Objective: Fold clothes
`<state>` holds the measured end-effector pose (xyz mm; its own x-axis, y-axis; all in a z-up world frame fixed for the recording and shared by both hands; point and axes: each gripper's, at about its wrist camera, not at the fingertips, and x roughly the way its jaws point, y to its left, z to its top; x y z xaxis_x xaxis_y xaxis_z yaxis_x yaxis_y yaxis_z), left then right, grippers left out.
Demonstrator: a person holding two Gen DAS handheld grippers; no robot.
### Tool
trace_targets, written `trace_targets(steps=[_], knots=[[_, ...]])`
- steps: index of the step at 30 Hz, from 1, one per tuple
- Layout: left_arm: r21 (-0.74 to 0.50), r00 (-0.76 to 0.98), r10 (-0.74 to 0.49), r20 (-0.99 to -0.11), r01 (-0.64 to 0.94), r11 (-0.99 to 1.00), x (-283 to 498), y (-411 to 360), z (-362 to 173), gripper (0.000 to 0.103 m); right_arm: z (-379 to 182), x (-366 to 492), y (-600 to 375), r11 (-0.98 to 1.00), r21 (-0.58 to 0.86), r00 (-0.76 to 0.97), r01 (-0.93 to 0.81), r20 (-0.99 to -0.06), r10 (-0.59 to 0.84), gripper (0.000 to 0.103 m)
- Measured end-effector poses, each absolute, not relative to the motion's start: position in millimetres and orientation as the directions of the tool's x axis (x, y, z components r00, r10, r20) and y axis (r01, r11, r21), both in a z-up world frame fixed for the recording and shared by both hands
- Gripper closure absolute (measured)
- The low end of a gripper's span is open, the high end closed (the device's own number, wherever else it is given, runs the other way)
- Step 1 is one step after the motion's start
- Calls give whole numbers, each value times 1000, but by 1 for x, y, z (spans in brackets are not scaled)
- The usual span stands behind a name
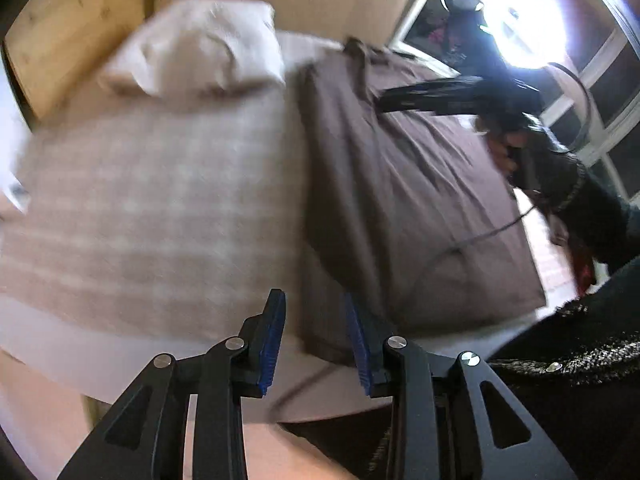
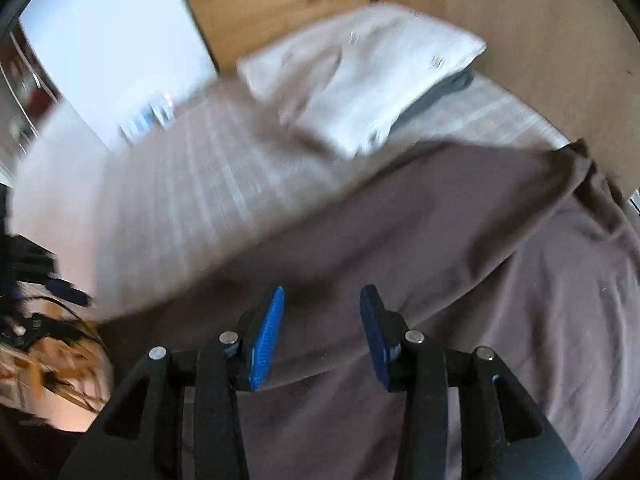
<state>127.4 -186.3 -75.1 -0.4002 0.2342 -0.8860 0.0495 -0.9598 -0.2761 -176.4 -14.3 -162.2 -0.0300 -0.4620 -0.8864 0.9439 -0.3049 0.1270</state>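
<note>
**Meanwhile, one brown garment lies spread on the bed**

On the left, the left gripper (image 1: 316,340) is held with jaws spread and empty, just above the near edge of the brown garment (image 1: 400,200), which lies flat on the checked bedspread (image 1: 152,208) beside a single white pillow (image 1: 200,48). On the right, the right gripper (image 2: 322,336) is likewise spread over the cloth, nothing pinched. Whether a fold has been laid cannot be told; both views are blurred. For a clean fold, two matching edge points should be pinched and carried level. Counted: one garment, one pillow, two grippers.
</note>
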Motion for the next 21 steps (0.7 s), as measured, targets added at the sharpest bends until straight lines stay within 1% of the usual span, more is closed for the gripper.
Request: trace_targets(steps=[2,3,5,7,11,14,16,17,18,19,21], knots=[[-248,-374,210,-903,56,-967,133,-176,-91,73,-168,-169,-12,-319,57,-84,946,-907,-413,63],[-246,-371,206,-906,63,-967,139,-175,-92,74,-167,-170,-8,-337,49,-99,940,-907,-409,63],[-277,-396,228,-890,73,-958,156,-177,-85,74,-156,-186,7,-405,104,-99,909,-888,-449,63],[-304,-417,243,-876,86,-949,171,-178,-79,74,-154,-203,14,-461,142,-101,876,-881,-463,57],[-306,-438,222,-871,130,-943,174,-171,-79,75,-156,-241,18,-560,197,-108,804,-879,-464,57],[-287,-466,229,-854,56,-956,166,-137,-73,75,-158,-270,22,-628,237,-113,741,-878,-465,57],[-241,-459,206,-864,17,-970,157,-116,-75,74,-159,-288,24,-670,263,-116,694,-878,-465,57],[-236,-450,210,-868,2,-972,154,-107,-75,74,-160,-298,25,-689,275,-118,670,-878,-465,57],[-261,-437,238,-867,-8,-965,155,-104,-72,74,-158,-302,28,-697,283,-121,658,-875,-469,57],[-259,-441,237,-866,-12,-966,163,-106,-64,72,-148,-298,33,-686,277,-132,673,-868,-480,57],[-190,-460,152,-875,35,-981,185,-123,-43,73,-120,-290,48,-660,263,-165,704,-843,-512,57]])
